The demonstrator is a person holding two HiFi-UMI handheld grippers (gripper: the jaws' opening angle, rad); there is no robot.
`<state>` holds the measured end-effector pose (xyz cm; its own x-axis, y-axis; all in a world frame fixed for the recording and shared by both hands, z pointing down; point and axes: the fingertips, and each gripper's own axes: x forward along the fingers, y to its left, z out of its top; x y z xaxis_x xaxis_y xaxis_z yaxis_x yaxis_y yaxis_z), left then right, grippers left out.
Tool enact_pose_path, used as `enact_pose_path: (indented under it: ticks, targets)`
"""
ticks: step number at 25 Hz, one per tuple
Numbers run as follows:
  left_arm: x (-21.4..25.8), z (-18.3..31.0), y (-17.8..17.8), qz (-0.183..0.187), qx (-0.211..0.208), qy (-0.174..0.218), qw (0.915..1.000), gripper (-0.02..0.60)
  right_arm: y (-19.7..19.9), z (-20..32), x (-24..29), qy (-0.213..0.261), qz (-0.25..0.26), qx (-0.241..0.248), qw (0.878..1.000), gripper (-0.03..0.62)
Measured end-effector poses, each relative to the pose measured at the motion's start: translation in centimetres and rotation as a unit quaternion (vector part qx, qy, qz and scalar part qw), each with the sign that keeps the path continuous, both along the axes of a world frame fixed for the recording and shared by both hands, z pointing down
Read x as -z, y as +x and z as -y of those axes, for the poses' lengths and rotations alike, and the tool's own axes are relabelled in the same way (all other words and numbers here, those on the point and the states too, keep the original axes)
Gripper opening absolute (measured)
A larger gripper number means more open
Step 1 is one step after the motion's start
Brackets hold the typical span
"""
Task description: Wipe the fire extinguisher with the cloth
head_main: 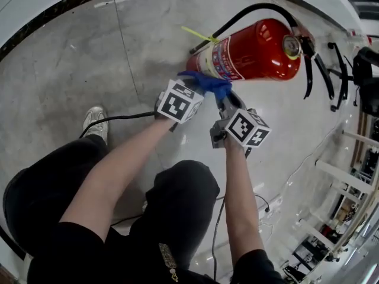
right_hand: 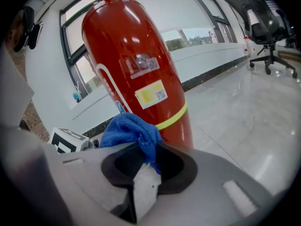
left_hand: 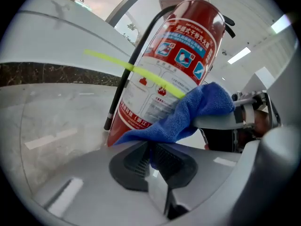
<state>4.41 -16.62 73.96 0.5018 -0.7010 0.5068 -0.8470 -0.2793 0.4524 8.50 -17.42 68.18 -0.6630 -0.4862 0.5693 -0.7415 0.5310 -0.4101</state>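
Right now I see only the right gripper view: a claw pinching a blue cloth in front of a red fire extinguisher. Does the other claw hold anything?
Observer: Yes, the left claw is shut on the same blue cloth.
Operator: What's on the extinguisher's far side?
Observer: A black hose hangs down the fire extinguisher there.
Operator: Anything else?
Observer: A large printed label with pictograms faces the left claw.

left claw (left_hand: 151, 161) clamped on blue cloth (left_hand: 188, 114) | fire extinguisher (left_hand: 183, 46) just behind
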Motion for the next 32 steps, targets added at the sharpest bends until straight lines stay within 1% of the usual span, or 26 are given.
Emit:
enact_pose_path:
  ticks: [2,4,10,13,14,16,18,20,23,25,26,28,30,32]
  targets:
    - [-1.3,0.1,-0.2,-0.004,-0.001,-0.011,0.9999,0.020,-0.1,0.0,-1.4,-0.011,-0.018,0.003,1.000,0.071]
    - [-2.7,0.5,-0.7,0.000,-0.007,-0.023,0.9997,0.021,-0.5,0.2,-3.0,-0.019,-0.031,0.001,0.999,0.071]
    - [-6.4,0.9,-1.8,0.012,-0.031,-0.077,0.9965,0.020,-0.9,-0.1,-7.7,-0.063,-0.083,-0.013,0.994,0.071]
    - [-6.5,1.2,-2.2,0.008,-0.025,-0.081,0.9964,0.018,-1.0,-0.2,-8.0,-0.076,-0.091,-0.016,0.993,0.071]
    - [-6.3,1.3,-2.5,0.004,-0.020,-0.075,0.9970,0.018,-1.1,-0.3,-7.6,-0.075,-0.090,-0.015,0.993,0.072]
    - [-5.1,1.4,-2.5,-0.015,-0.019,-0.050,0.9984,0.017,-1.5,-0.4,-6.3,-0.067,-0.082,-0.008,0.994,0.071]
    - [-3.6,1.4,-2.5,-0.033,-0.023,-0.016,0.9990,0.017,-1.9,-0.5,-4.7,-0.058,-0.066,-0.001,0.996,0.072]
    - [-1.4,1.8,-3.1,-0.047,-0.020,0.032,0.9982,0.017,-2.6,-0.6,-2.7,-0.047,-0.040,0.003,0.998,0.072]
    - [2.8,2.9,-4.6,-0.065,-0.004,0.116,0.9911,0.015,-4.0,-0.5,0.6,-0.028,0.006,0.008,1.000,0.072]
    - [4.8,3.6,-5.2,-0.066,-0.002,0.149,0.9867,0.015,-4.9,-0.4,2.2,-0.017,0.020,0.014,1.000,0.072]
    - [5.3,3.9,-5.3,-0.062,-0.004,0.155,0.9859,0.014,-5.2,-0.4,2.8,-0.012,0.022,0.018,1.000,0.072]
    - [5.5,4.2,-5.4,-0.058,-0.011,0.155,0.9862,0.014,-5.7,-0.5,3.3,-0.006,0.015,0.028,0.999,0.072]
    - [4.9,4.5,-5.5,-0.059,-0.015,0.142,0.9880,0.012,-6.0,-0.5,3.0,-0.005,0.005,0.033,0.999,0.072]
    - [3.7,4.8,-5.7,-0.058,-0.018,0.121,0.9908,0.012,-6.0,-0.5,2.0,-0.014,-0.004,0.029,0.999,0.074]
